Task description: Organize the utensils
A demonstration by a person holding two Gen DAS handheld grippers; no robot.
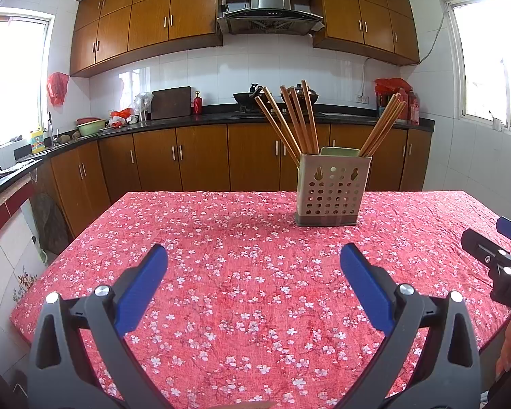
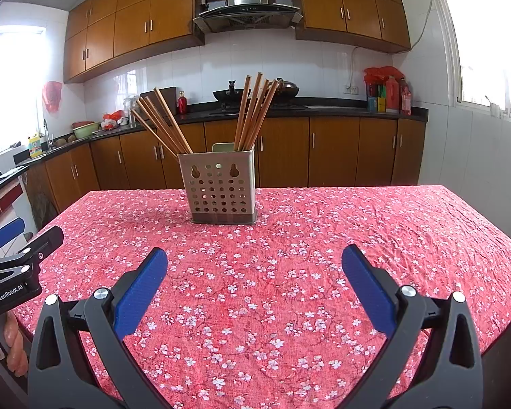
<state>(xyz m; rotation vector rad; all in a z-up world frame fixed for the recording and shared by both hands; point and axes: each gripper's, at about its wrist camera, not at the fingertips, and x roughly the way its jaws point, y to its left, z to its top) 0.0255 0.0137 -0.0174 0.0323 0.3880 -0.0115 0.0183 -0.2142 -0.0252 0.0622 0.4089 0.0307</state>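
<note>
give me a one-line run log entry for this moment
left gripper: open, empty | right gripper: open, empty | chopsticks: in perforated holder | tablecloth: bare

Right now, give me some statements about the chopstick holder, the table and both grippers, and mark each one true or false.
1. The chopsticks stand in two separate bunches in the perforated holder. True.
2. The left gripper is shut on a chopstick. False: it is open and holds nothing.
3. The holder lies tipped on its side. False: it stands upright on the floral tablecloth.
4. The right gripper is open. True.
5. Loose chopsticks lie on the tablecloth. False: none show there.
</note>
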